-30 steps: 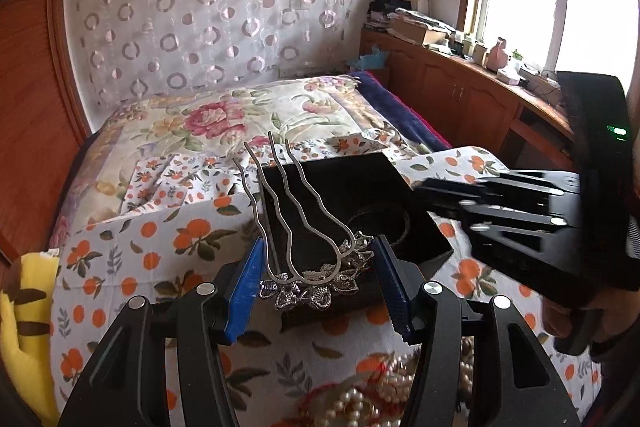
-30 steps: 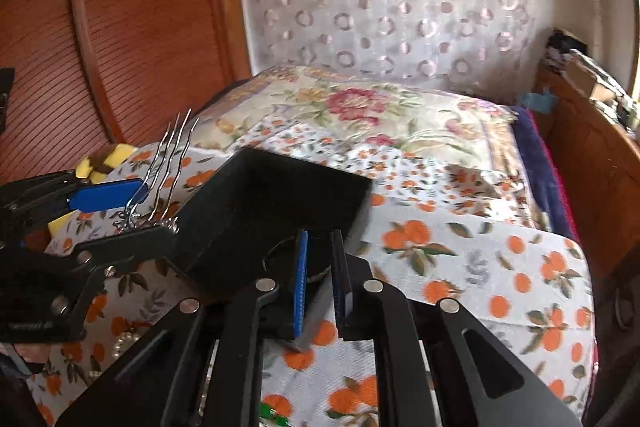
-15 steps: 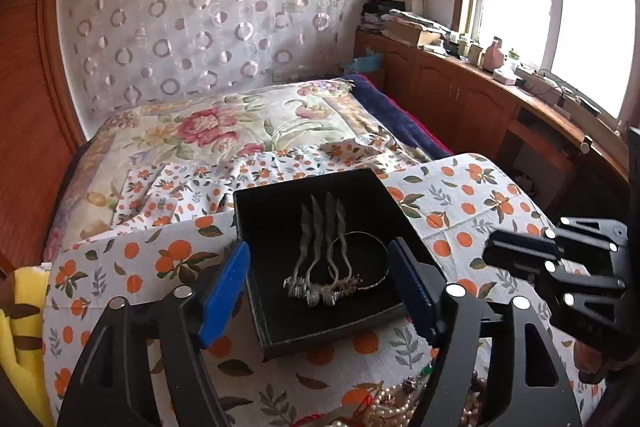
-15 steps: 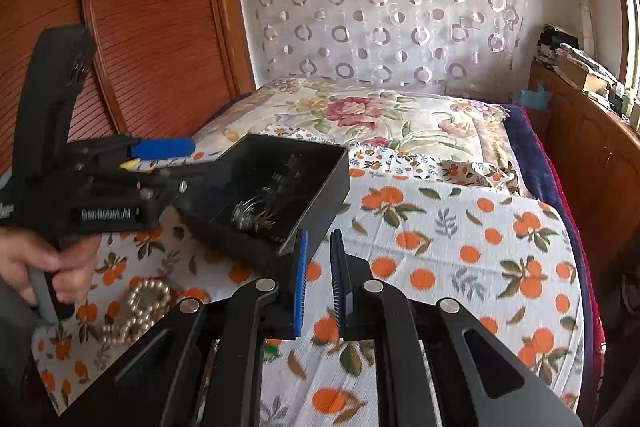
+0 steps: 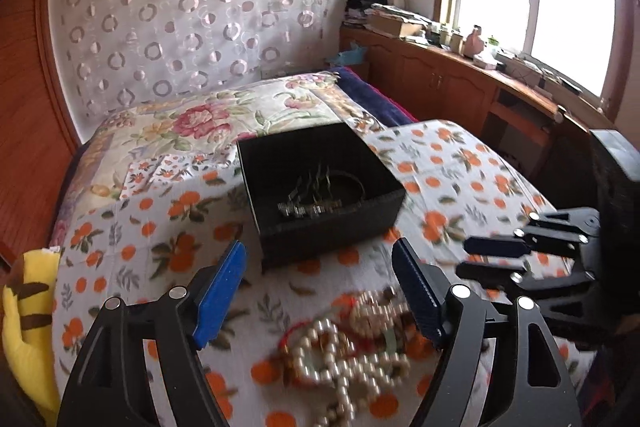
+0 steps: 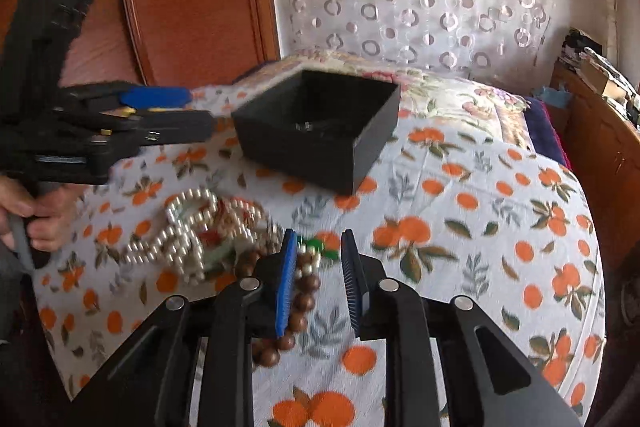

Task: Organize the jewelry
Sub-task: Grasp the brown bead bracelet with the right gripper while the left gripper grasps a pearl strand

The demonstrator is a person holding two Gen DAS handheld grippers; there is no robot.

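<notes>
Jewelry is what we see in two places, taking the box [image 5: 320, 187] as our landmark: some inside it, some in a heap on the near side of it.

That box is square, matte black and open-topped, with straight thin walls and a finely textured face. It sits on a bed under a soft white cloth [image 5: 460, 163] printed with oranges and green leaves. Inside lie a silver metal hair comb [image 5: 308, 201], with long wavy prongs and an ornate head, and a thin round bangle [image 5: 352, 187] beside it; blur hides finer detail.

On the near side of the box, apart from it, the heap holds glossy round pearl strands [image 5: 340, 355] looped over one another, a string of dark brown wooden beads [image 6: 300, 299], red cord and small green pieces, tangled together on the cloth.

Our left tool [image 5: 320, 291] hovers over the heap with nothing between its ribbed blue pads; its jaws are wide and opening. Our right tool [image 6: 318, 279] is above the near edge of the heap, its jaws narrowly parted and opening. The brown beads lie under its left pad, but we cannot tell if it touches them; nothing looks gripped.

Left of the box, at the bed's edge, lies a yellow plush [image 5: 28, 315] with brown stripes.
</notes>
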